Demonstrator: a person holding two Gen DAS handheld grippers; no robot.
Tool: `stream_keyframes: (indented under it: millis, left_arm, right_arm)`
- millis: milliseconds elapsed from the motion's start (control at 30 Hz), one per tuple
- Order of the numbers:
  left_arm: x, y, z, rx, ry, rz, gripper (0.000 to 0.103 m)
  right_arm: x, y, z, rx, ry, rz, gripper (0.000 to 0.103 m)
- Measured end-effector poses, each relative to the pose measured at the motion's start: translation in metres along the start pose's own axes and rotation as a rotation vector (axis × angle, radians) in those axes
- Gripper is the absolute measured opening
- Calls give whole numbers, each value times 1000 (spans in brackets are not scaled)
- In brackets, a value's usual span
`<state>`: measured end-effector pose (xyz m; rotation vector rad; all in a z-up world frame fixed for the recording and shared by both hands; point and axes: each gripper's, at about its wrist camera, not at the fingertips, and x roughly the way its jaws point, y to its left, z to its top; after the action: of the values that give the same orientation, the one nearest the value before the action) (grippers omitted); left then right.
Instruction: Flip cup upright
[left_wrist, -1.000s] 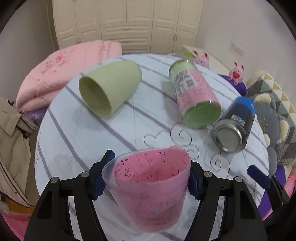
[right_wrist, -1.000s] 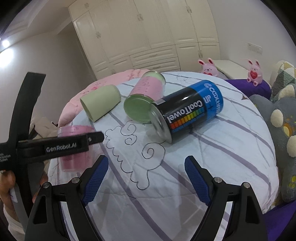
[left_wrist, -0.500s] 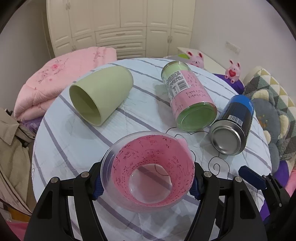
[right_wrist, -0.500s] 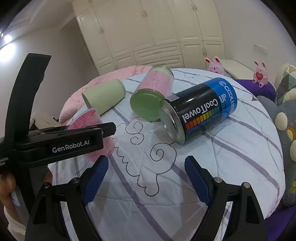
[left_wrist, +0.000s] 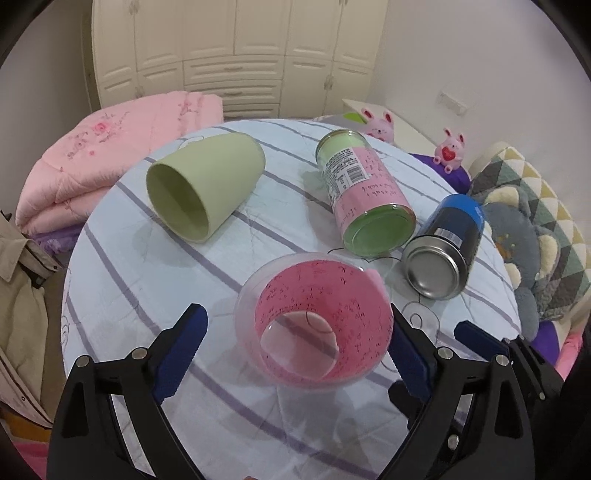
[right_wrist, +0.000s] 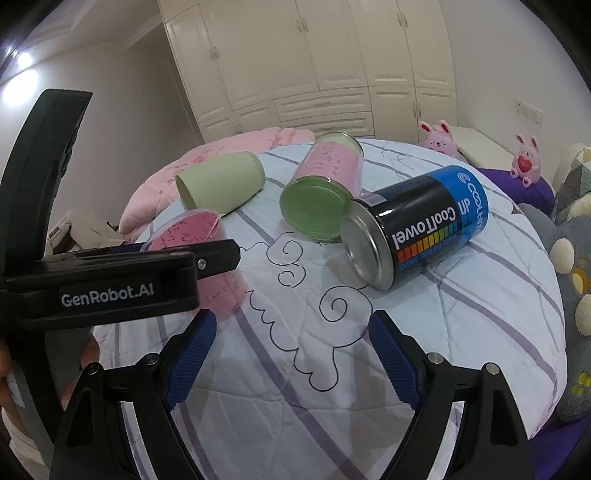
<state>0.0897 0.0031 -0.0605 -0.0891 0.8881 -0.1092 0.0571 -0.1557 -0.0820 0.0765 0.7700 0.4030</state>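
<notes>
A clear plastic cup lined with pink paper (left_wrist: 314, 321) stands upright, mouth up, on the striped round table (left_wrist: 147, 280). My left gripper (left_wrist: 295, 343) is open around it, with a gap between the left pad and the cup wall. The cup also shows in the right wrist view (right_wrist: 218, 280), partly hidden behind the left gripper's body. My right gripper (right_wrist: 291, 354) is open and empty over the table's near side. A green cup (left_wrist: 203, 188) lies on its side at the back left.
A pink-labelled can (left_wrist: 365, 195) with a green base and a blue and black can (left_wrist: 443, 251) lie on their sides right of the cup. A pink quilt (left_wrist: 110, 155) lies behind the table, cushions (left_wrist: 535, 240) to the right.
The left gripper tipped the pink cup upright, set it on the table and opened its jaws. The right gripper barely moved.
</notes>
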Motion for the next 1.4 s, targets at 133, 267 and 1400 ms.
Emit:
stream_keyframes:
  millis: [133,267,1400]
  left_arm:
    - [-12,3,-6,10,-15,-7,94]
    - [-28,5,-13,26,-44,-15,95]
    - [-126,-5,-43,115,-351,93,103]
  right_arm:
    - [-6,4,0,-8,-9,-14,86]
    - [-13,7,-1,-17,-19,-41,86]
    - [-98,26,-4,-92,-313,-223,86]
